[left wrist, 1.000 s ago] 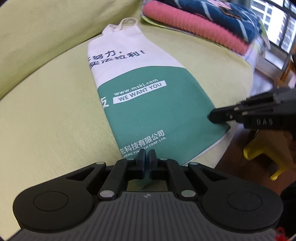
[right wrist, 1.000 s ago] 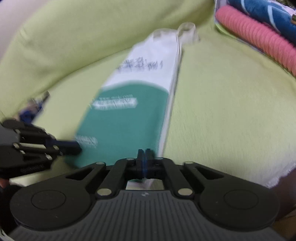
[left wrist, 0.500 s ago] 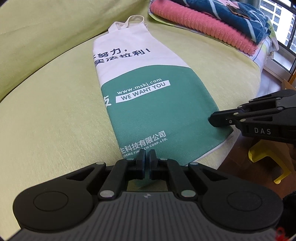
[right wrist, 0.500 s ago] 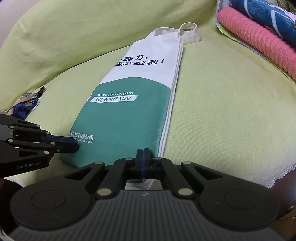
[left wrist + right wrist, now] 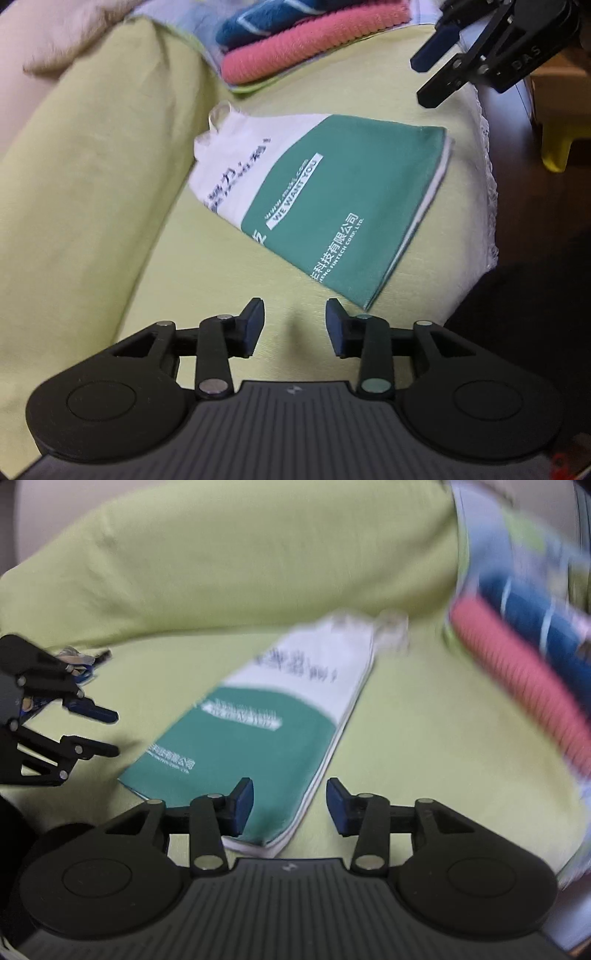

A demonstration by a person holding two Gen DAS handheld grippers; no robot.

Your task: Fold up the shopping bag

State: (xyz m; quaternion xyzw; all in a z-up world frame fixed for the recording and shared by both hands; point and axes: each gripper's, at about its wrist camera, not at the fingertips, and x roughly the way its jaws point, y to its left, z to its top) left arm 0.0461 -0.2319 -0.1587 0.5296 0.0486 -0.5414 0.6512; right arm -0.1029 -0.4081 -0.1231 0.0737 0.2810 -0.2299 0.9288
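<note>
Both grippers, left gripper (image 5: 294, 328) and right gripper (image 5: 290, 805), open empty jaws beside the shopping bag (image 5: 332, 206) on the sofa (image 5: 92, 184); pinching its corners squarely should keep the fold even.

The left gripper (image 5: 294, 328) was opening, nothing between its pads. The right gripper (image 5: 290, 805) was opening too — jaws parted, gripping nothing — both angled downward.

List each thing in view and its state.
Bag: folded into a long strip, flat on the cushion, not gripped.
Left gripper: opening, nothing between its fingers.
Right gripper: opening, over the bag's near corner.
Towels: folded, stacked.
</note>
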